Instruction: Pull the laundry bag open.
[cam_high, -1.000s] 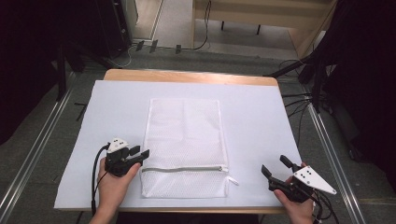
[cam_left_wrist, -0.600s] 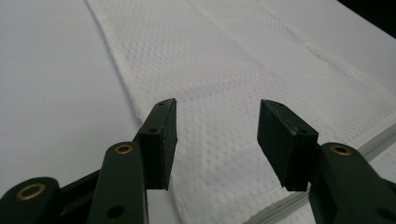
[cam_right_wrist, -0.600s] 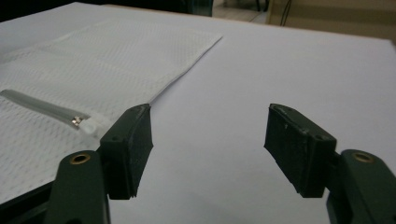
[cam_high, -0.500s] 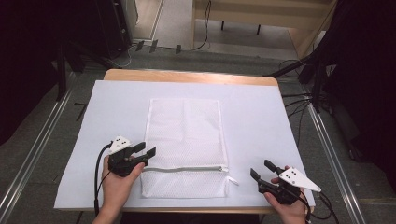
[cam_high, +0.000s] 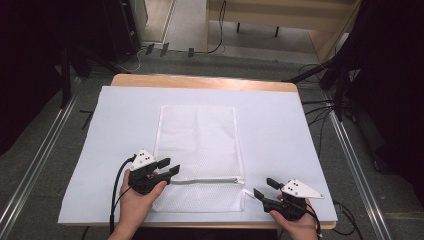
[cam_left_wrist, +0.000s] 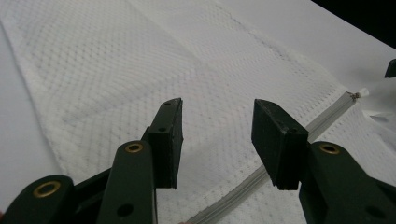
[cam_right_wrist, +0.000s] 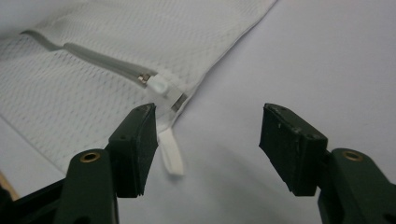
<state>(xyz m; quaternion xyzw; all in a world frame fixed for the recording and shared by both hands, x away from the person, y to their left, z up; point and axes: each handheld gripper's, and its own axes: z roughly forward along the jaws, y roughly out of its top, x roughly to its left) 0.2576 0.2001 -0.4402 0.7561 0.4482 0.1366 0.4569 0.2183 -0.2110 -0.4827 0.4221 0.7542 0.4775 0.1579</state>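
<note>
mesh bag (cam_high: 197, 150) near edge hidden by left hand (cam_high: 137, 202) | left tongs (cam_left_wrist: 217, 133) apart over zipper (cam_left_wrist: 261, 172) | right tongs (cam_right_wrist: 208, 140) just closing, still apart, beside zipper pull (cam_right_wrist: 170, 151)

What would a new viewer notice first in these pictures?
A white mesh laundry bag lies flat in the middle of the white table cover, zipper near the person. The left hand-held gripper hovers open over the bag's left end; the right hand-held gripper points at the zipper pull.

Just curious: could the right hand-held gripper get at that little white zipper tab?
Probably yes: the right hand-held gripper is open, the zipper tab lies flat beside its left jaw, nothing between them.
</note>
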